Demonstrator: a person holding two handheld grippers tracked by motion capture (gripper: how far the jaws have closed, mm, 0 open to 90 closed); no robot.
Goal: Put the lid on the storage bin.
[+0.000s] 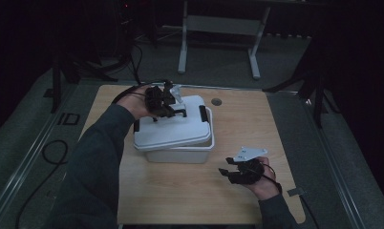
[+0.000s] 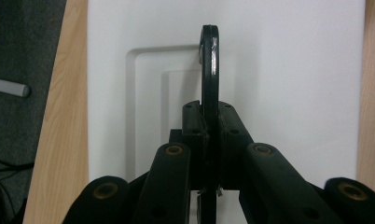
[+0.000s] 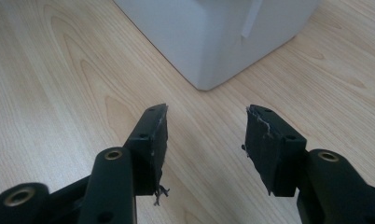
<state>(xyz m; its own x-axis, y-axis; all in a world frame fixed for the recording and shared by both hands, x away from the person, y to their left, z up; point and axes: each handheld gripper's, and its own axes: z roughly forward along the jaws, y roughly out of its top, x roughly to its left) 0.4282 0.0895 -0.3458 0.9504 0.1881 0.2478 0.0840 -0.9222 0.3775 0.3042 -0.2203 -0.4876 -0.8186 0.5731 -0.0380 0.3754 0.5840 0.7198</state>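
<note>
A white plastic box [image 1: 180, 153] stands mid-table, its white lid [image 1: 168, 130] lying slightly askew so the box's right rim shows. My left gripper [image 1: 170, 109] is over the lid, shut on its thin black handle [image 2: 209, 65], which stands upright between the jaws [image 2: 210, 119] in the left gripper view. My right gripper [image 1: 225, 166] hovers low over the wood at the front right, pointing left toward the box, open with nothing between its pads [image 3: 206, 128]. The box's near corner [image 3: 209, 42] lies just ahead of it.
The wooden table [image 1: 190, 191] has a round cable hole [image 1: 216, 101] behind the box and a tape strip [image 1: 295, 192] at its right edge. Black clips [image 1: 203, 114] sit on the lid's sides. A desk frame [image 1: 183, 47] stands on the dark floor beyond.
</note>
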